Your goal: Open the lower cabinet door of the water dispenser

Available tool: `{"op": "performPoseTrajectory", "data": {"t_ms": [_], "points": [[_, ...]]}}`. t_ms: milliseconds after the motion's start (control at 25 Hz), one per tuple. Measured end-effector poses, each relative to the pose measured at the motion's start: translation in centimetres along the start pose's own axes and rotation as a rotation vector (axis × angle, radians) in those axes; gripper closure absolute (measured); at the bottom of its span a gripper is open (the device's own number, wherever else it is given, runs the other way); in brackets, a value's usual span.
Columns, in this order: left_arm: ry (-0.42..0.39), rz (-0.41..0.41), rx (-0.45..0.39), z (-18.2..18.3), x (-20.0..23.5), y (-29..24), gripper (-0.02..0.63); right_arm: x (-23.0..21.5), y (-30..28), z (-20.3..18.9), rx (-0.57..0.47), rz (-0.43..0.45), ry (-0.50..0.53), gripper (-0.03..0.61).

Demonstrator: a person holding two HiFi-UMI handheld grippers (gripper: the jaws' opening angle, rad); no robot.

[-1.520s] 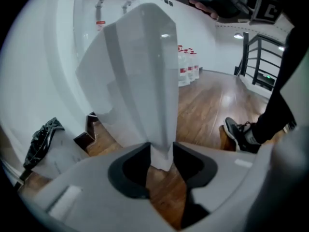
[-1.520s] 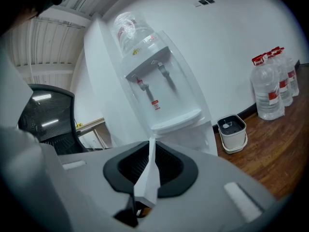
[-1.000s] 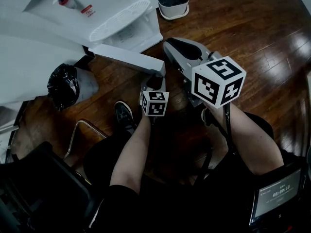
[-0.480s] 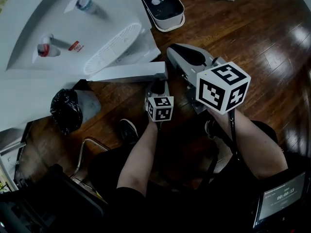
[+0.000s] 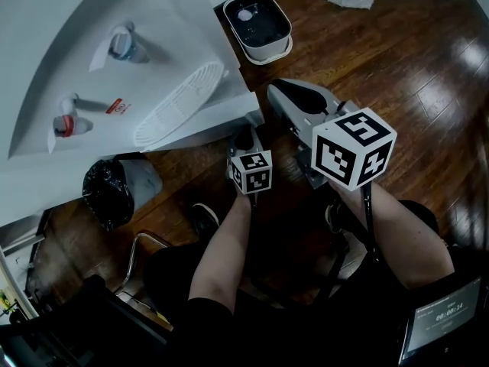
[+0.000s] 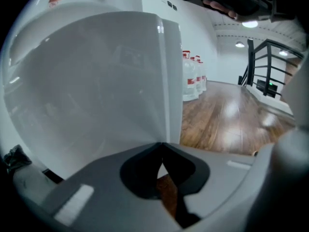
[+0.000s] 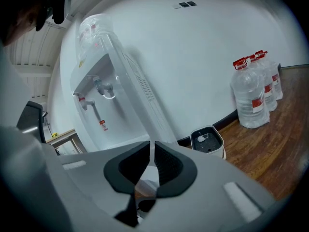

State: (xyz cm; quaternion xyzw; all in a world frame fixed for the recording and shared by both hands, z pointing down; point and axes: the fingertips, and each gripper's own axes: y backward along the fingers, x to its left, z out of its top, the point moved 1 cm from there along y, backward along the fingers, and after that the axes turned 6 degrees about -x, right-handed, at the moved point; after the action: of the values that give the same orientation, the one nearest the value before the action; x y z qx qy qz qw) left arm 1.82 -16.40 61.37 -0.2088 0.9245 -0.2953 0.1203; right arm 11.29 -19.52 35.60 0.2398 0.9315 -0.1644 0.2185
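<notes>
The white water dispenser (image 5: 92,37) fills the upper left, with its taps and drip grille (image 5: 179,94). Its lower cabinet door (image 5: 214,119) stands ajar below the grille. My left gripper (image 5: 245,131) is at the door's free end, shut with nothing between its tips. In the left gripper view the door's face (image 6: 96,81) is right ahead of the meeting tips of my left gripper (image 6: 161,146); I cannot tell if they touch. My right gripper (image 5: 275,90) hovers to the right, its jaws closing to a thin slit. It holds nothing and points at the dispenser (image 7: 116,81).
A small white container with a dark top (image 5: 260,25) stands on the wood floor beside the dispenser. A black-bagged bin (image 5: 107,193) is at the left and a metal frame (image 5: 134,254) near my legs. Water bottles (image 7: 253,91) line the wall. A railing (image 6: 270,66) stands far right.
The head view has swung, so the dispenser now fills more of the upper left. The left gripper stays at the door's free end, and the door looks closer to the dispenser's front.
</notes>
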Motion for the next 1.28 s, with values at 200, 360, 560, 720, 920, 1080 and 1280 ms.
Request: {"op": "performPoseTrajectory", "data": {"t_ms": [200,360,560,720,920,1080,1280], "points": [[-0.027,0.012,0.002,0.6,0.8,-1.4,0.592,-0.9,-0.6,0.3,0.005,-0.009,0.000,0.546],[-0.048,0.003,0.020,0.7,0.6,-2.3,0.592,-1.5,-1.2,1.1,-0.007,-0.019,-0.001,0.546],[-0.030,0.006,0.038,0.9,1.2,-3.7,0.593,-1.8,-2.6,1.7,-0.007,-0.013,-0.007,0.546],[-0.038,0.012,0.042,0.8,1.3,-4.5,0.594,-2.4,-3.6,1.7,0.001,-0.014,0.004,0.546],[-0.010,0.054,0.030,1.7,3.0,-6.0,0.594,-3.0,-4.6,2.2,0.002,-0.016,-0.014,0.546],[0.023,0.076,0.047,2.1,3.9,-6.8,0.592,-3.2,-4.8,2.1,0.022,-0.006,-0.011,0.546],[0.007,0.093,0.035,2.4,4.0,-6.4,0.592,-3.6,-4.3,2.7,0.012,-0.020,-0.025,0.546]]}}
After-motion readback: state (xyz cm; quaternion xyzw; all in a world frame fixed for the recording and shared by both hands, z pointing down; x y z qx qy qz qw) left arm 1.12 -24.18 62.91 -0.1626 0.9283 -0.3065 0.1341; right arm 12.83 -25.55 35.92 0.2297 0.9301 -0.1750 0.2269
